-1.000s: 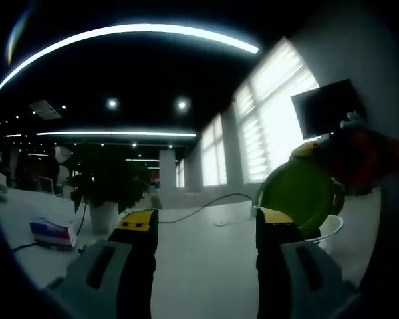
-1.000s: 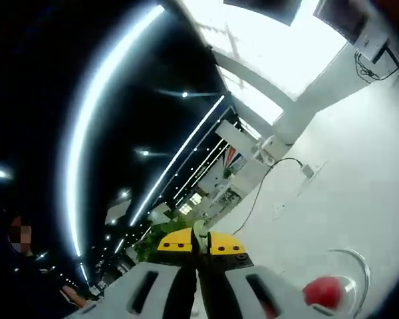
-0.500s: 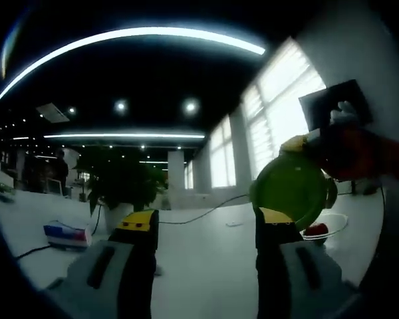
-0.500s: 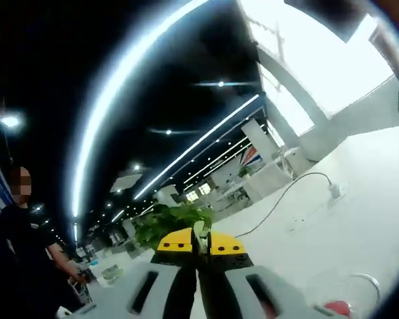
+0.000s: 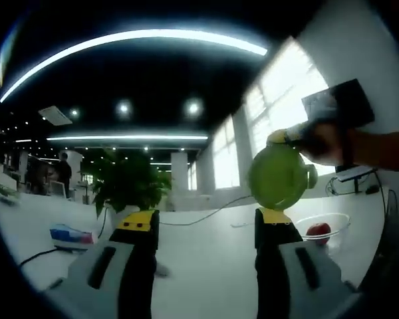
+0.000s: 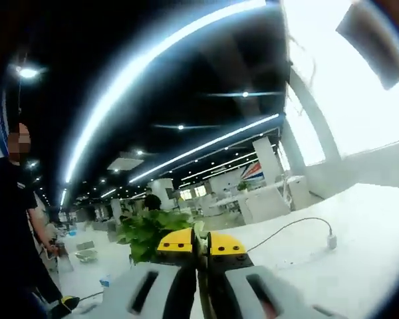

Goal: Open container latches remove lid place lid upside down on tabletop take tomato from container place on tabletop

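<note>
In the left gripper view the round green lid (image 5: 277, 177) hangs in the air at the right, held at its edge by the right gripper (image 5: 289, 137), whose yellow tip shows above it. Below and to the right, the clear container (image 5: 324, 226) sits on the white tabletop (image 5: 199, 252) with the red tomato (image 5: 318, 230) inside. My left gripper (image 5: 205, 222) stands open with nothing between its jaws. In the right gripper view my right gripper (image 6: 201, 243) is shut on the thin edge of the green lid (image 6: 199, 229), seen edge-on.
A potted green plant (image 5: 123, 189) and a small blue-and-red box (image 5: 72, 235) stand at the left of the table. A cable (image 5: 206, 207) runs across the far side. A person (image 6: 13, 219) stands at the left of the right gripper view.
The right gripper has carried the lid leftward and tilted it, so the container and tomato now show beyond it. Both views have levelled towards the room.
</note>
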